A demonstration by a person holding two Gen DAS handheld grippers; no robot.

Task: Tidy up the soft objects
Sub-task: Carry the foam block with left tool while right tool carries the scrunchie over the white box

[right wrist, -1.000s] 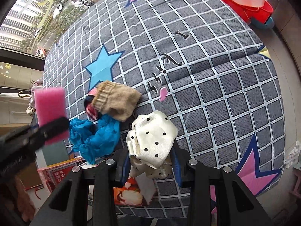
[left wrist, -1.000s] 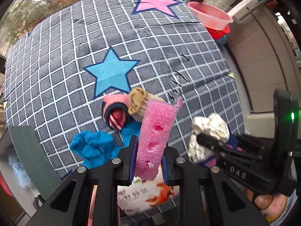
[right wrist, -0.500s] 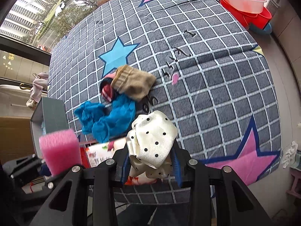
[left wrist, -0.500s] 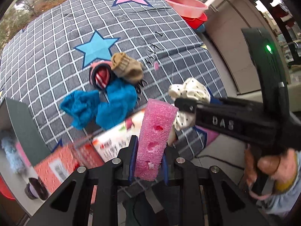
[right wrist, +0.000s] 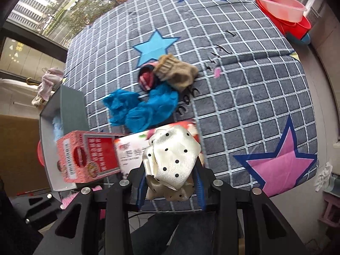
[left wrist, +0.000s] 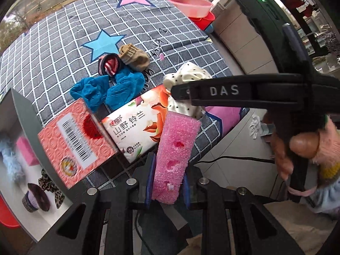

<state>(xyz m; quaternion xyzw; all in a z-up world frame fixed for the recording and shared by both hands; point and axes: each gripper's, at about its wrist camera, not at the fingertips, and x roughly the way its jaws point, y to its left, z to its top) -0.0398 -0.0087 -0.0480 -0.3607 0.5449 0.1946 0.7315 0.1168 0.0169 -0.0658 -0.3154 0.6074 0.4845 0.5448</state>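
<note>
left gripper [left wrist: 166,188]: jaws pinched tight on pink sponge [left wrist: 175,155], held above table [left wrist: 53,48] edge
right gripper [right wrist: 170,188]: jaws clamped on polka-dot scrunchie [right wrist: 172,161]
leftovers: blue cloth [right wrist: 144,106], tan sock [right wrist: 176,74] lay mid-table

A grey mat [right wrist: 244,97] with a white grid and pink and blue stars is being seen spread over a raised surface. At twelve o'clock, large windows [right wrist: 70,10] are letting in daylight, with trees, a road and tall buildings being shown outside. At two o'clock, a pink basin [right wrist: 280,5] is being stacked on a red one [right wrist: 297,28]. At four o'clock, pale floor tiles [left wrist: 238,170] are being crossed by a black cable [left wrist: 231,159].
</note>
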